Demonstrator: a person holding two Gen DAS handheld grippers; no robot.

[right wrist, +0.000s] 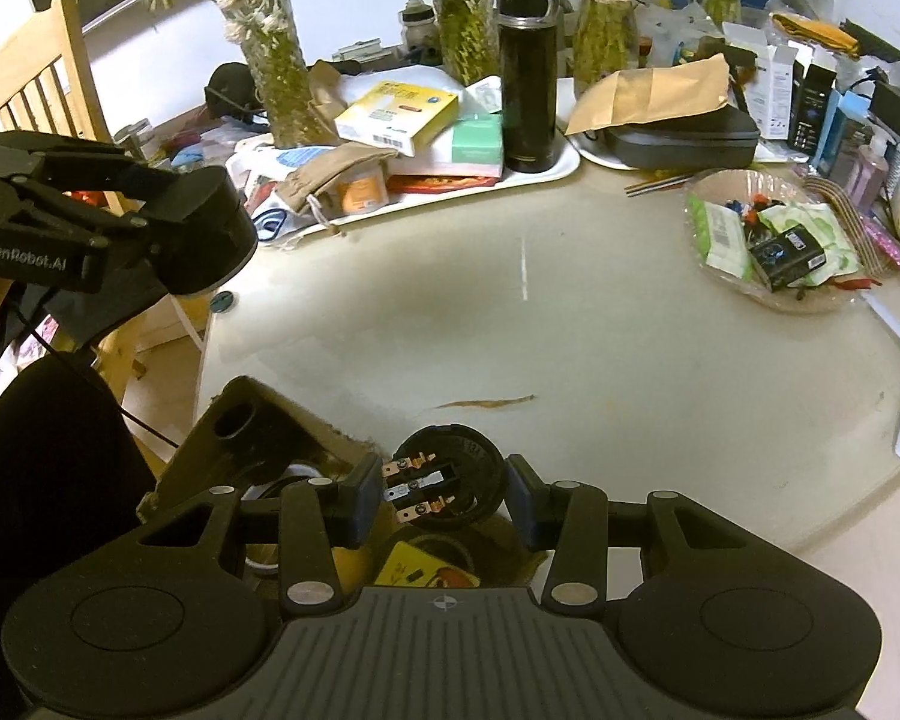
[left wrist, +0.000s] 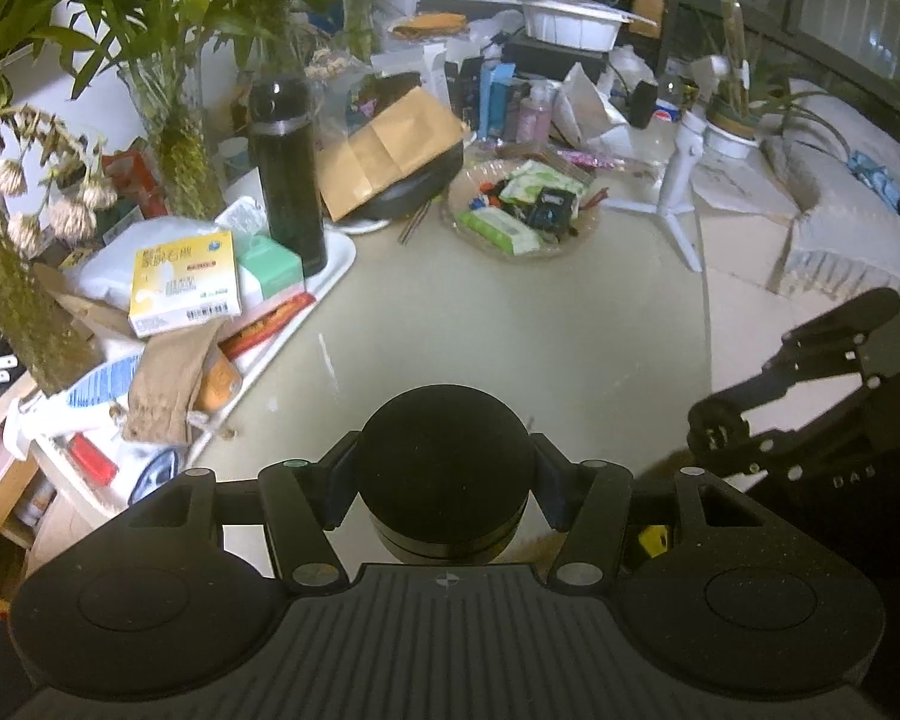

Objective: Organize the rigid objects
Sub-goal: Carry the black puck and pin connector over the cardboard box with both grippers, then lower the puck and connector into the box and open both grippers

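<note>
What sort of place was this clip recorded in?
Most likely a lived-in home: a cluttered round table with bamboo in glass vases, a thermos, a bowl of snack packets, and a wooden chair beside it.

Black puck (left wrist: 444, 468) hides left gripper's (left wrist: 444, 480) pad faces — cardboard box (right wrist: 252, 420) contents mostly hidden; box cut off below.

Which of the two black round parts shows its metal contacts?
The black round part between the right gripper fingers: copper terminals face up. The one shut in the left gripper shows a plain smooth top.
</note>
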